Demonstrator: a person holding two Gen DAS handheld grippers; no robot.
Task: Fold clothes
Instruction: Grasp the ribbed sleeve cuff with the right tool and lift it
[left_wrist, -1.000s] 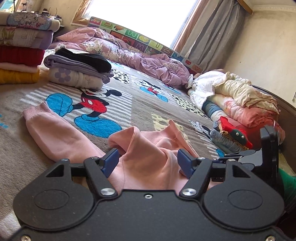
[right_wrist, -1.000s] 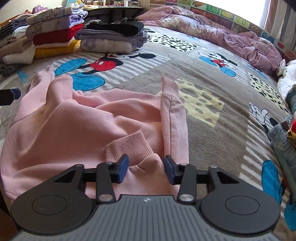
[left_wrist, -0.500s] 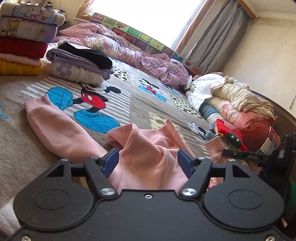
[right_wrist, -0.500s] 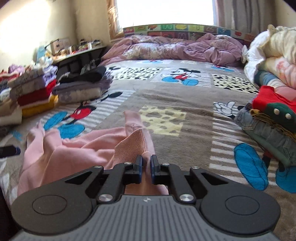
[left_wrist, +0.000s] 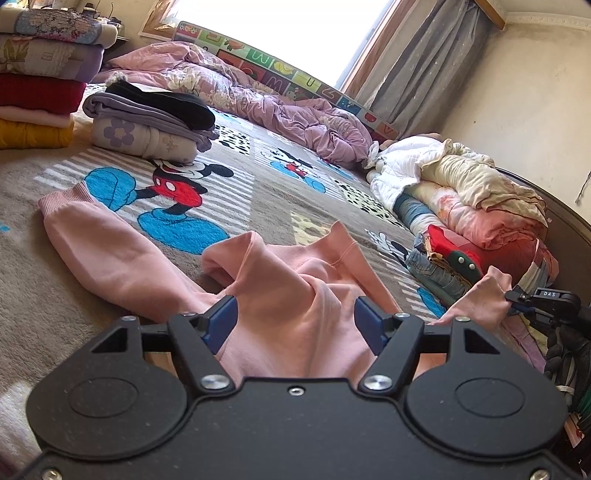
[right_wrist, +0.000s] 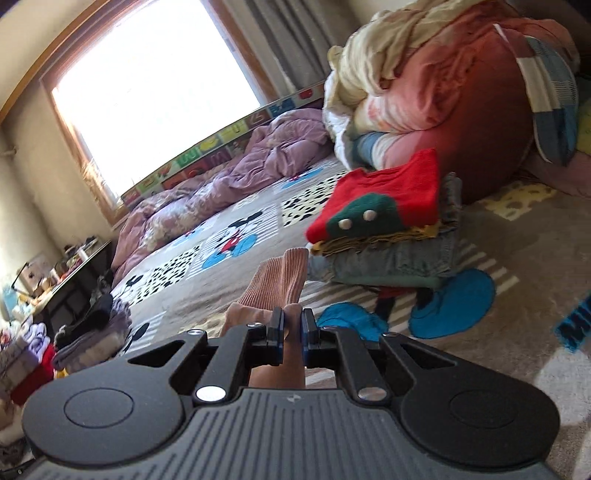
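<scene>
The right gripper (right_wrist: 291, 328) fingers pinch the pink sweatshirt's (left_wrist: 295, 295) sleeve cuff (right_wrist: 282, 280), drawn rightward; left gripper (left_wrist: 295, 325) fingers gape wide (nothing pinched) over the body.

Right tongs (right_wrist: 291, 326) now clamped on pink sleeve cuff (right_wrist: 280, 280), lifted rightward.

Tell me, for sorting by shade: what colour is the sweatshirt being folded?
Pale pink sweatshirt; clearest in the left wrist view.

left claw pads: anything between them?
Yes: pink sweatshirt fabric bunches between the left claw pads, which stand apart without pinching it. Shows in left wrist view.
</scene>
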